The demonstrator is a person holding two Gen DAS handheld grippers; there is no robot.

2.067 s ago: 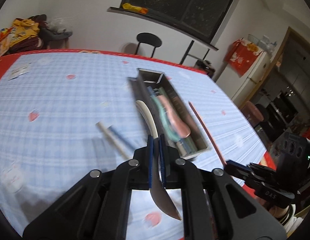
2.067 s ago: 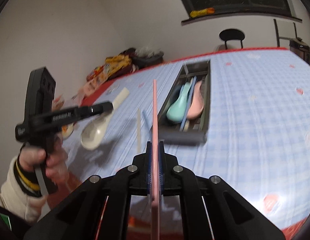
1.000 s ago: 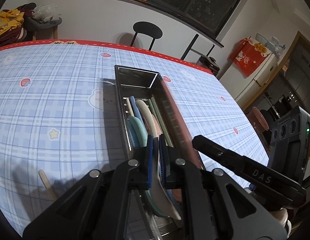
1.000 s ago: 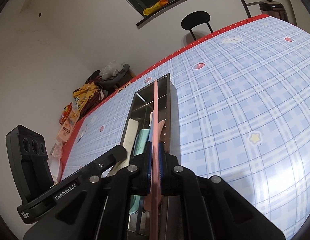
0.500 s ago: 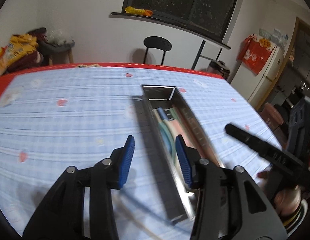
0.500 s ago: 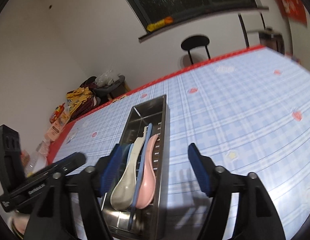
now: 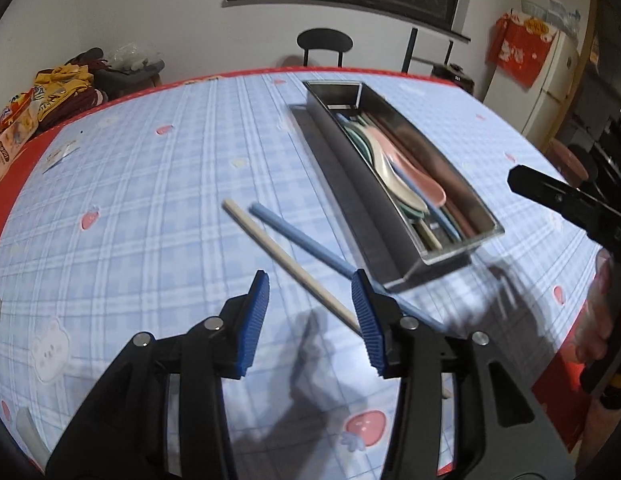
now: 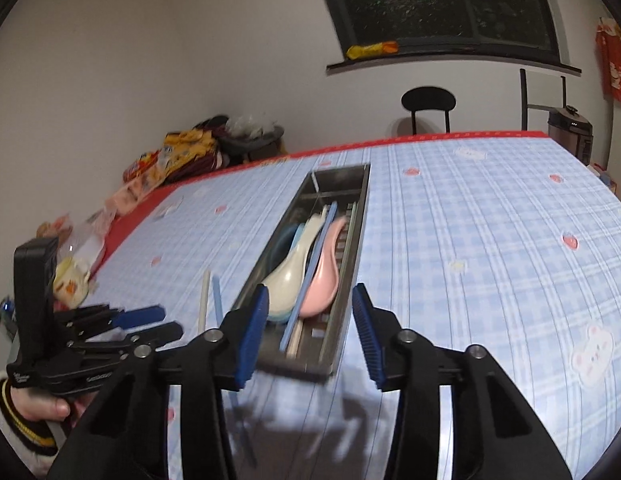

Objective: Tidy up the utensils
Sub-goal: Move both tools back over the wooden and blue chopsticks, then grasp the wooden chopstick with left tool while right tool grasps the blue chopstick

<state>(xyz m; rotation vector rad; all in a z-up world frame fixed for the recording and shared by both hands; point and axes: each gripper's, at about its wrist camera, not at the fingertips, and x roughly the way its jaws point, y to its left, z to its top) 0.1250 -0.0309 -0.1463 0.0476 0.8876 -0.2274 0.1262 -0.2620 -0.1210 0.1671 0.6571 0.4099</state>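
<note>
A long metal tray [image 7: 346, 184] lies on the blue checked tablecloth with a cream spoon [image 7: 394, 180], a pink spoon [image 7: 428, 190], a greenish spoon and chopsticks inside. Left of it, a cream chopstick [image 7: 286, 262] and a blue chopstick [image 7: 306, 240] lie side by side on the cloth. My left gripper [image 7: 310, 284] hovers open and empty over their near ends. My right gripper [image 8: 310, 296] is open and empty just above the tray's [image 8: 350, 276] near end. In the right wrist view the left gripper [image 8: 166, 322] is at lower left, beside the two loose chopsticks [image 8: 204, 300].
The table's red edge [image 7: 122, 98] runs along the far and left sides. Snack bags [image 7: 58, 80] and a box sit past the far left corner. A black chair [image 7: 324, 42] stands behind the table. A white cup [image 8: 72, 280] stands near the left edge.
Both grippers were shut, the left on the cream spoon and the right on a pink chopstick; both opened over the tray. Now both have drawn back, the left swinging toward the loose chopsticks.
</note>
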